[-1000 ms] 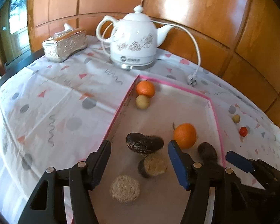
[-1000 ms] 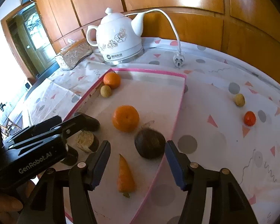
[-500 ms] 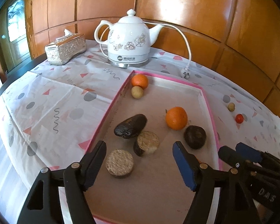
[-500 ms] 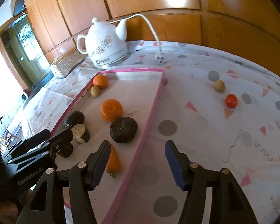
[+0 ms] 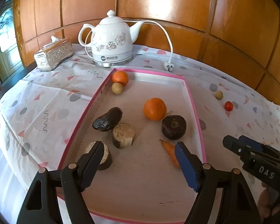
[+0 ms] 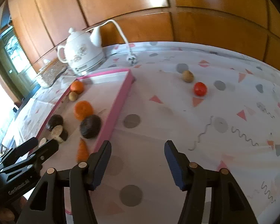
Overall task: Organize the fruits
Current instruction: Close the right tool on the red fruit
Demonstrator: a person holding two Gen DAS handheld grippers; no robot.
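Observation:
A pink-rimmed tray (image 5: 194, 104) holds two oranges (image 5: 155, 109) (image 5: 119, 77), a small tan fruit (image 5: 117, 88), a dark avocado (image 5: 107, 119), a dark round fruit (image 5: 174, 124), a carrot (image 5: 169, 150) and two cut brown rounds (image 5: 123, 135). My left gripper (image 5: 139, 155) is open and empty above the tray's near end. My right gripper (image 6: 138, 155) is open and empty over the tablecloth, right of the tray (image 6: 119, 100). A red tomato (image 6: 200, 89) and a tan fruit (image 6: 187, 76) lie on the cloth beyond it.
A white kettle (image 5: 112, 41) with its cord and plug (image 5: 168, 66) stands behind the tray. A silver tissue box (image 5: 54, 55) sits at the back left. The right gripper shows in the left wrist view (image 5: 252, 153). Wood panelling runs behind the table.
Both grippers have pulled back from the tray. The right gripper has swung right, off the tray and over the tablecloth toward the tomato and tan fruit.

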